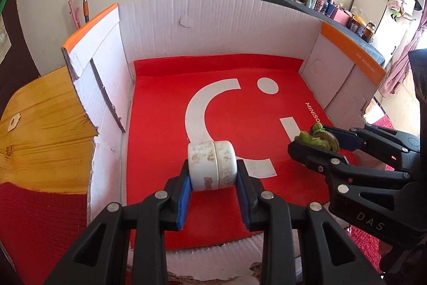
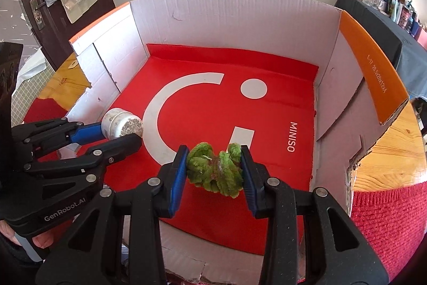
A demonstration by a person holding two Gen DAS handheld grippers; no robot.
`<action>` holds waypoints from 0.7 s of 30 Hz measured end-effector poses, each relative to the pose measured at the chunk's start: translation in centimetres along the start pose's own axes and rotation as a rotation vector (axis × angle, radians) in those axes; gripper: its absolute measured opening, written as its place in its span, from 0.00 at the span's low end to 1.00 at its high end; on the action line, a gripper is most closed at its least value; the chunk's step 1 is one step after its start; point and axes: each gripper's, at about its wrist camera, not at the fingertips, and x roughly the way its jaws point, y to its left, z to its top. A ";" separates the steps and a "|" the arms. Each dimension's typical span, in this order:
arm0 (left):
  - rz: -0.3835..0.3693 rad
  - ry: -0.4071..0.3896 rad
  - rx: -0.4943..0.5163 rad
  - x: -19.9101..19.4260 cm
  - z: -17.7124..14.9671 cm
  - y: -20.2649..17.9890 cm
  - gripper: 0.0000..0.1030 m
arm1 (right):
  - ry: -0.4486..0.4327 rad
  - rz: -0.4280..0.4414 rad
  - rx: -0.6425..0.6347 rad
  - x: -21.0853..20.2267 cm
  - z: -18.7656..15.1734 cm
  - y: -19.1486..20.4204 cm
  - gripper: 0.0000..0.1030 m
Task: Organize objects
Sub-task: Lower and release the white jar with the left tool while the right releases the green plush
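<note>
A stained white round jar [image 1: 212,164] lies on its side between the blue pads of my left gripper [image 1: 213,174], which is shut on it above the near part of the box floor. The right wrist view shows the same jar [image 2: 121,126] at the left, held by the left gripper [image 2: 117,136]. My right gripper [image 2: 213,166] is shut on a fuzzy green object [image 2: 214,170] that hangs over the red floor. In the left wrist view the right gripper [image 1: 312,142] and its green object [image 1: 316,136] are at the right.
Both grippers are over an open white cardboard box [image 1: 213,26] with orange flap edges and a red bag [image 1: 240,98] with a white logo lining its floor. The box rests on a wooden table [image 1: 45,119] with red cloth [image 2: 387,218]. A cluttered counter [image 1: 333,10] stands behind.
</note>
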 end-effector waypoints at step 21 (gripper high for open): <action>-0.006 0.013 -0.007 0.3 -0.2 0.3 0.31 | 0.064 -0.033 -0.029 1.8 -0.1 0.4 0.37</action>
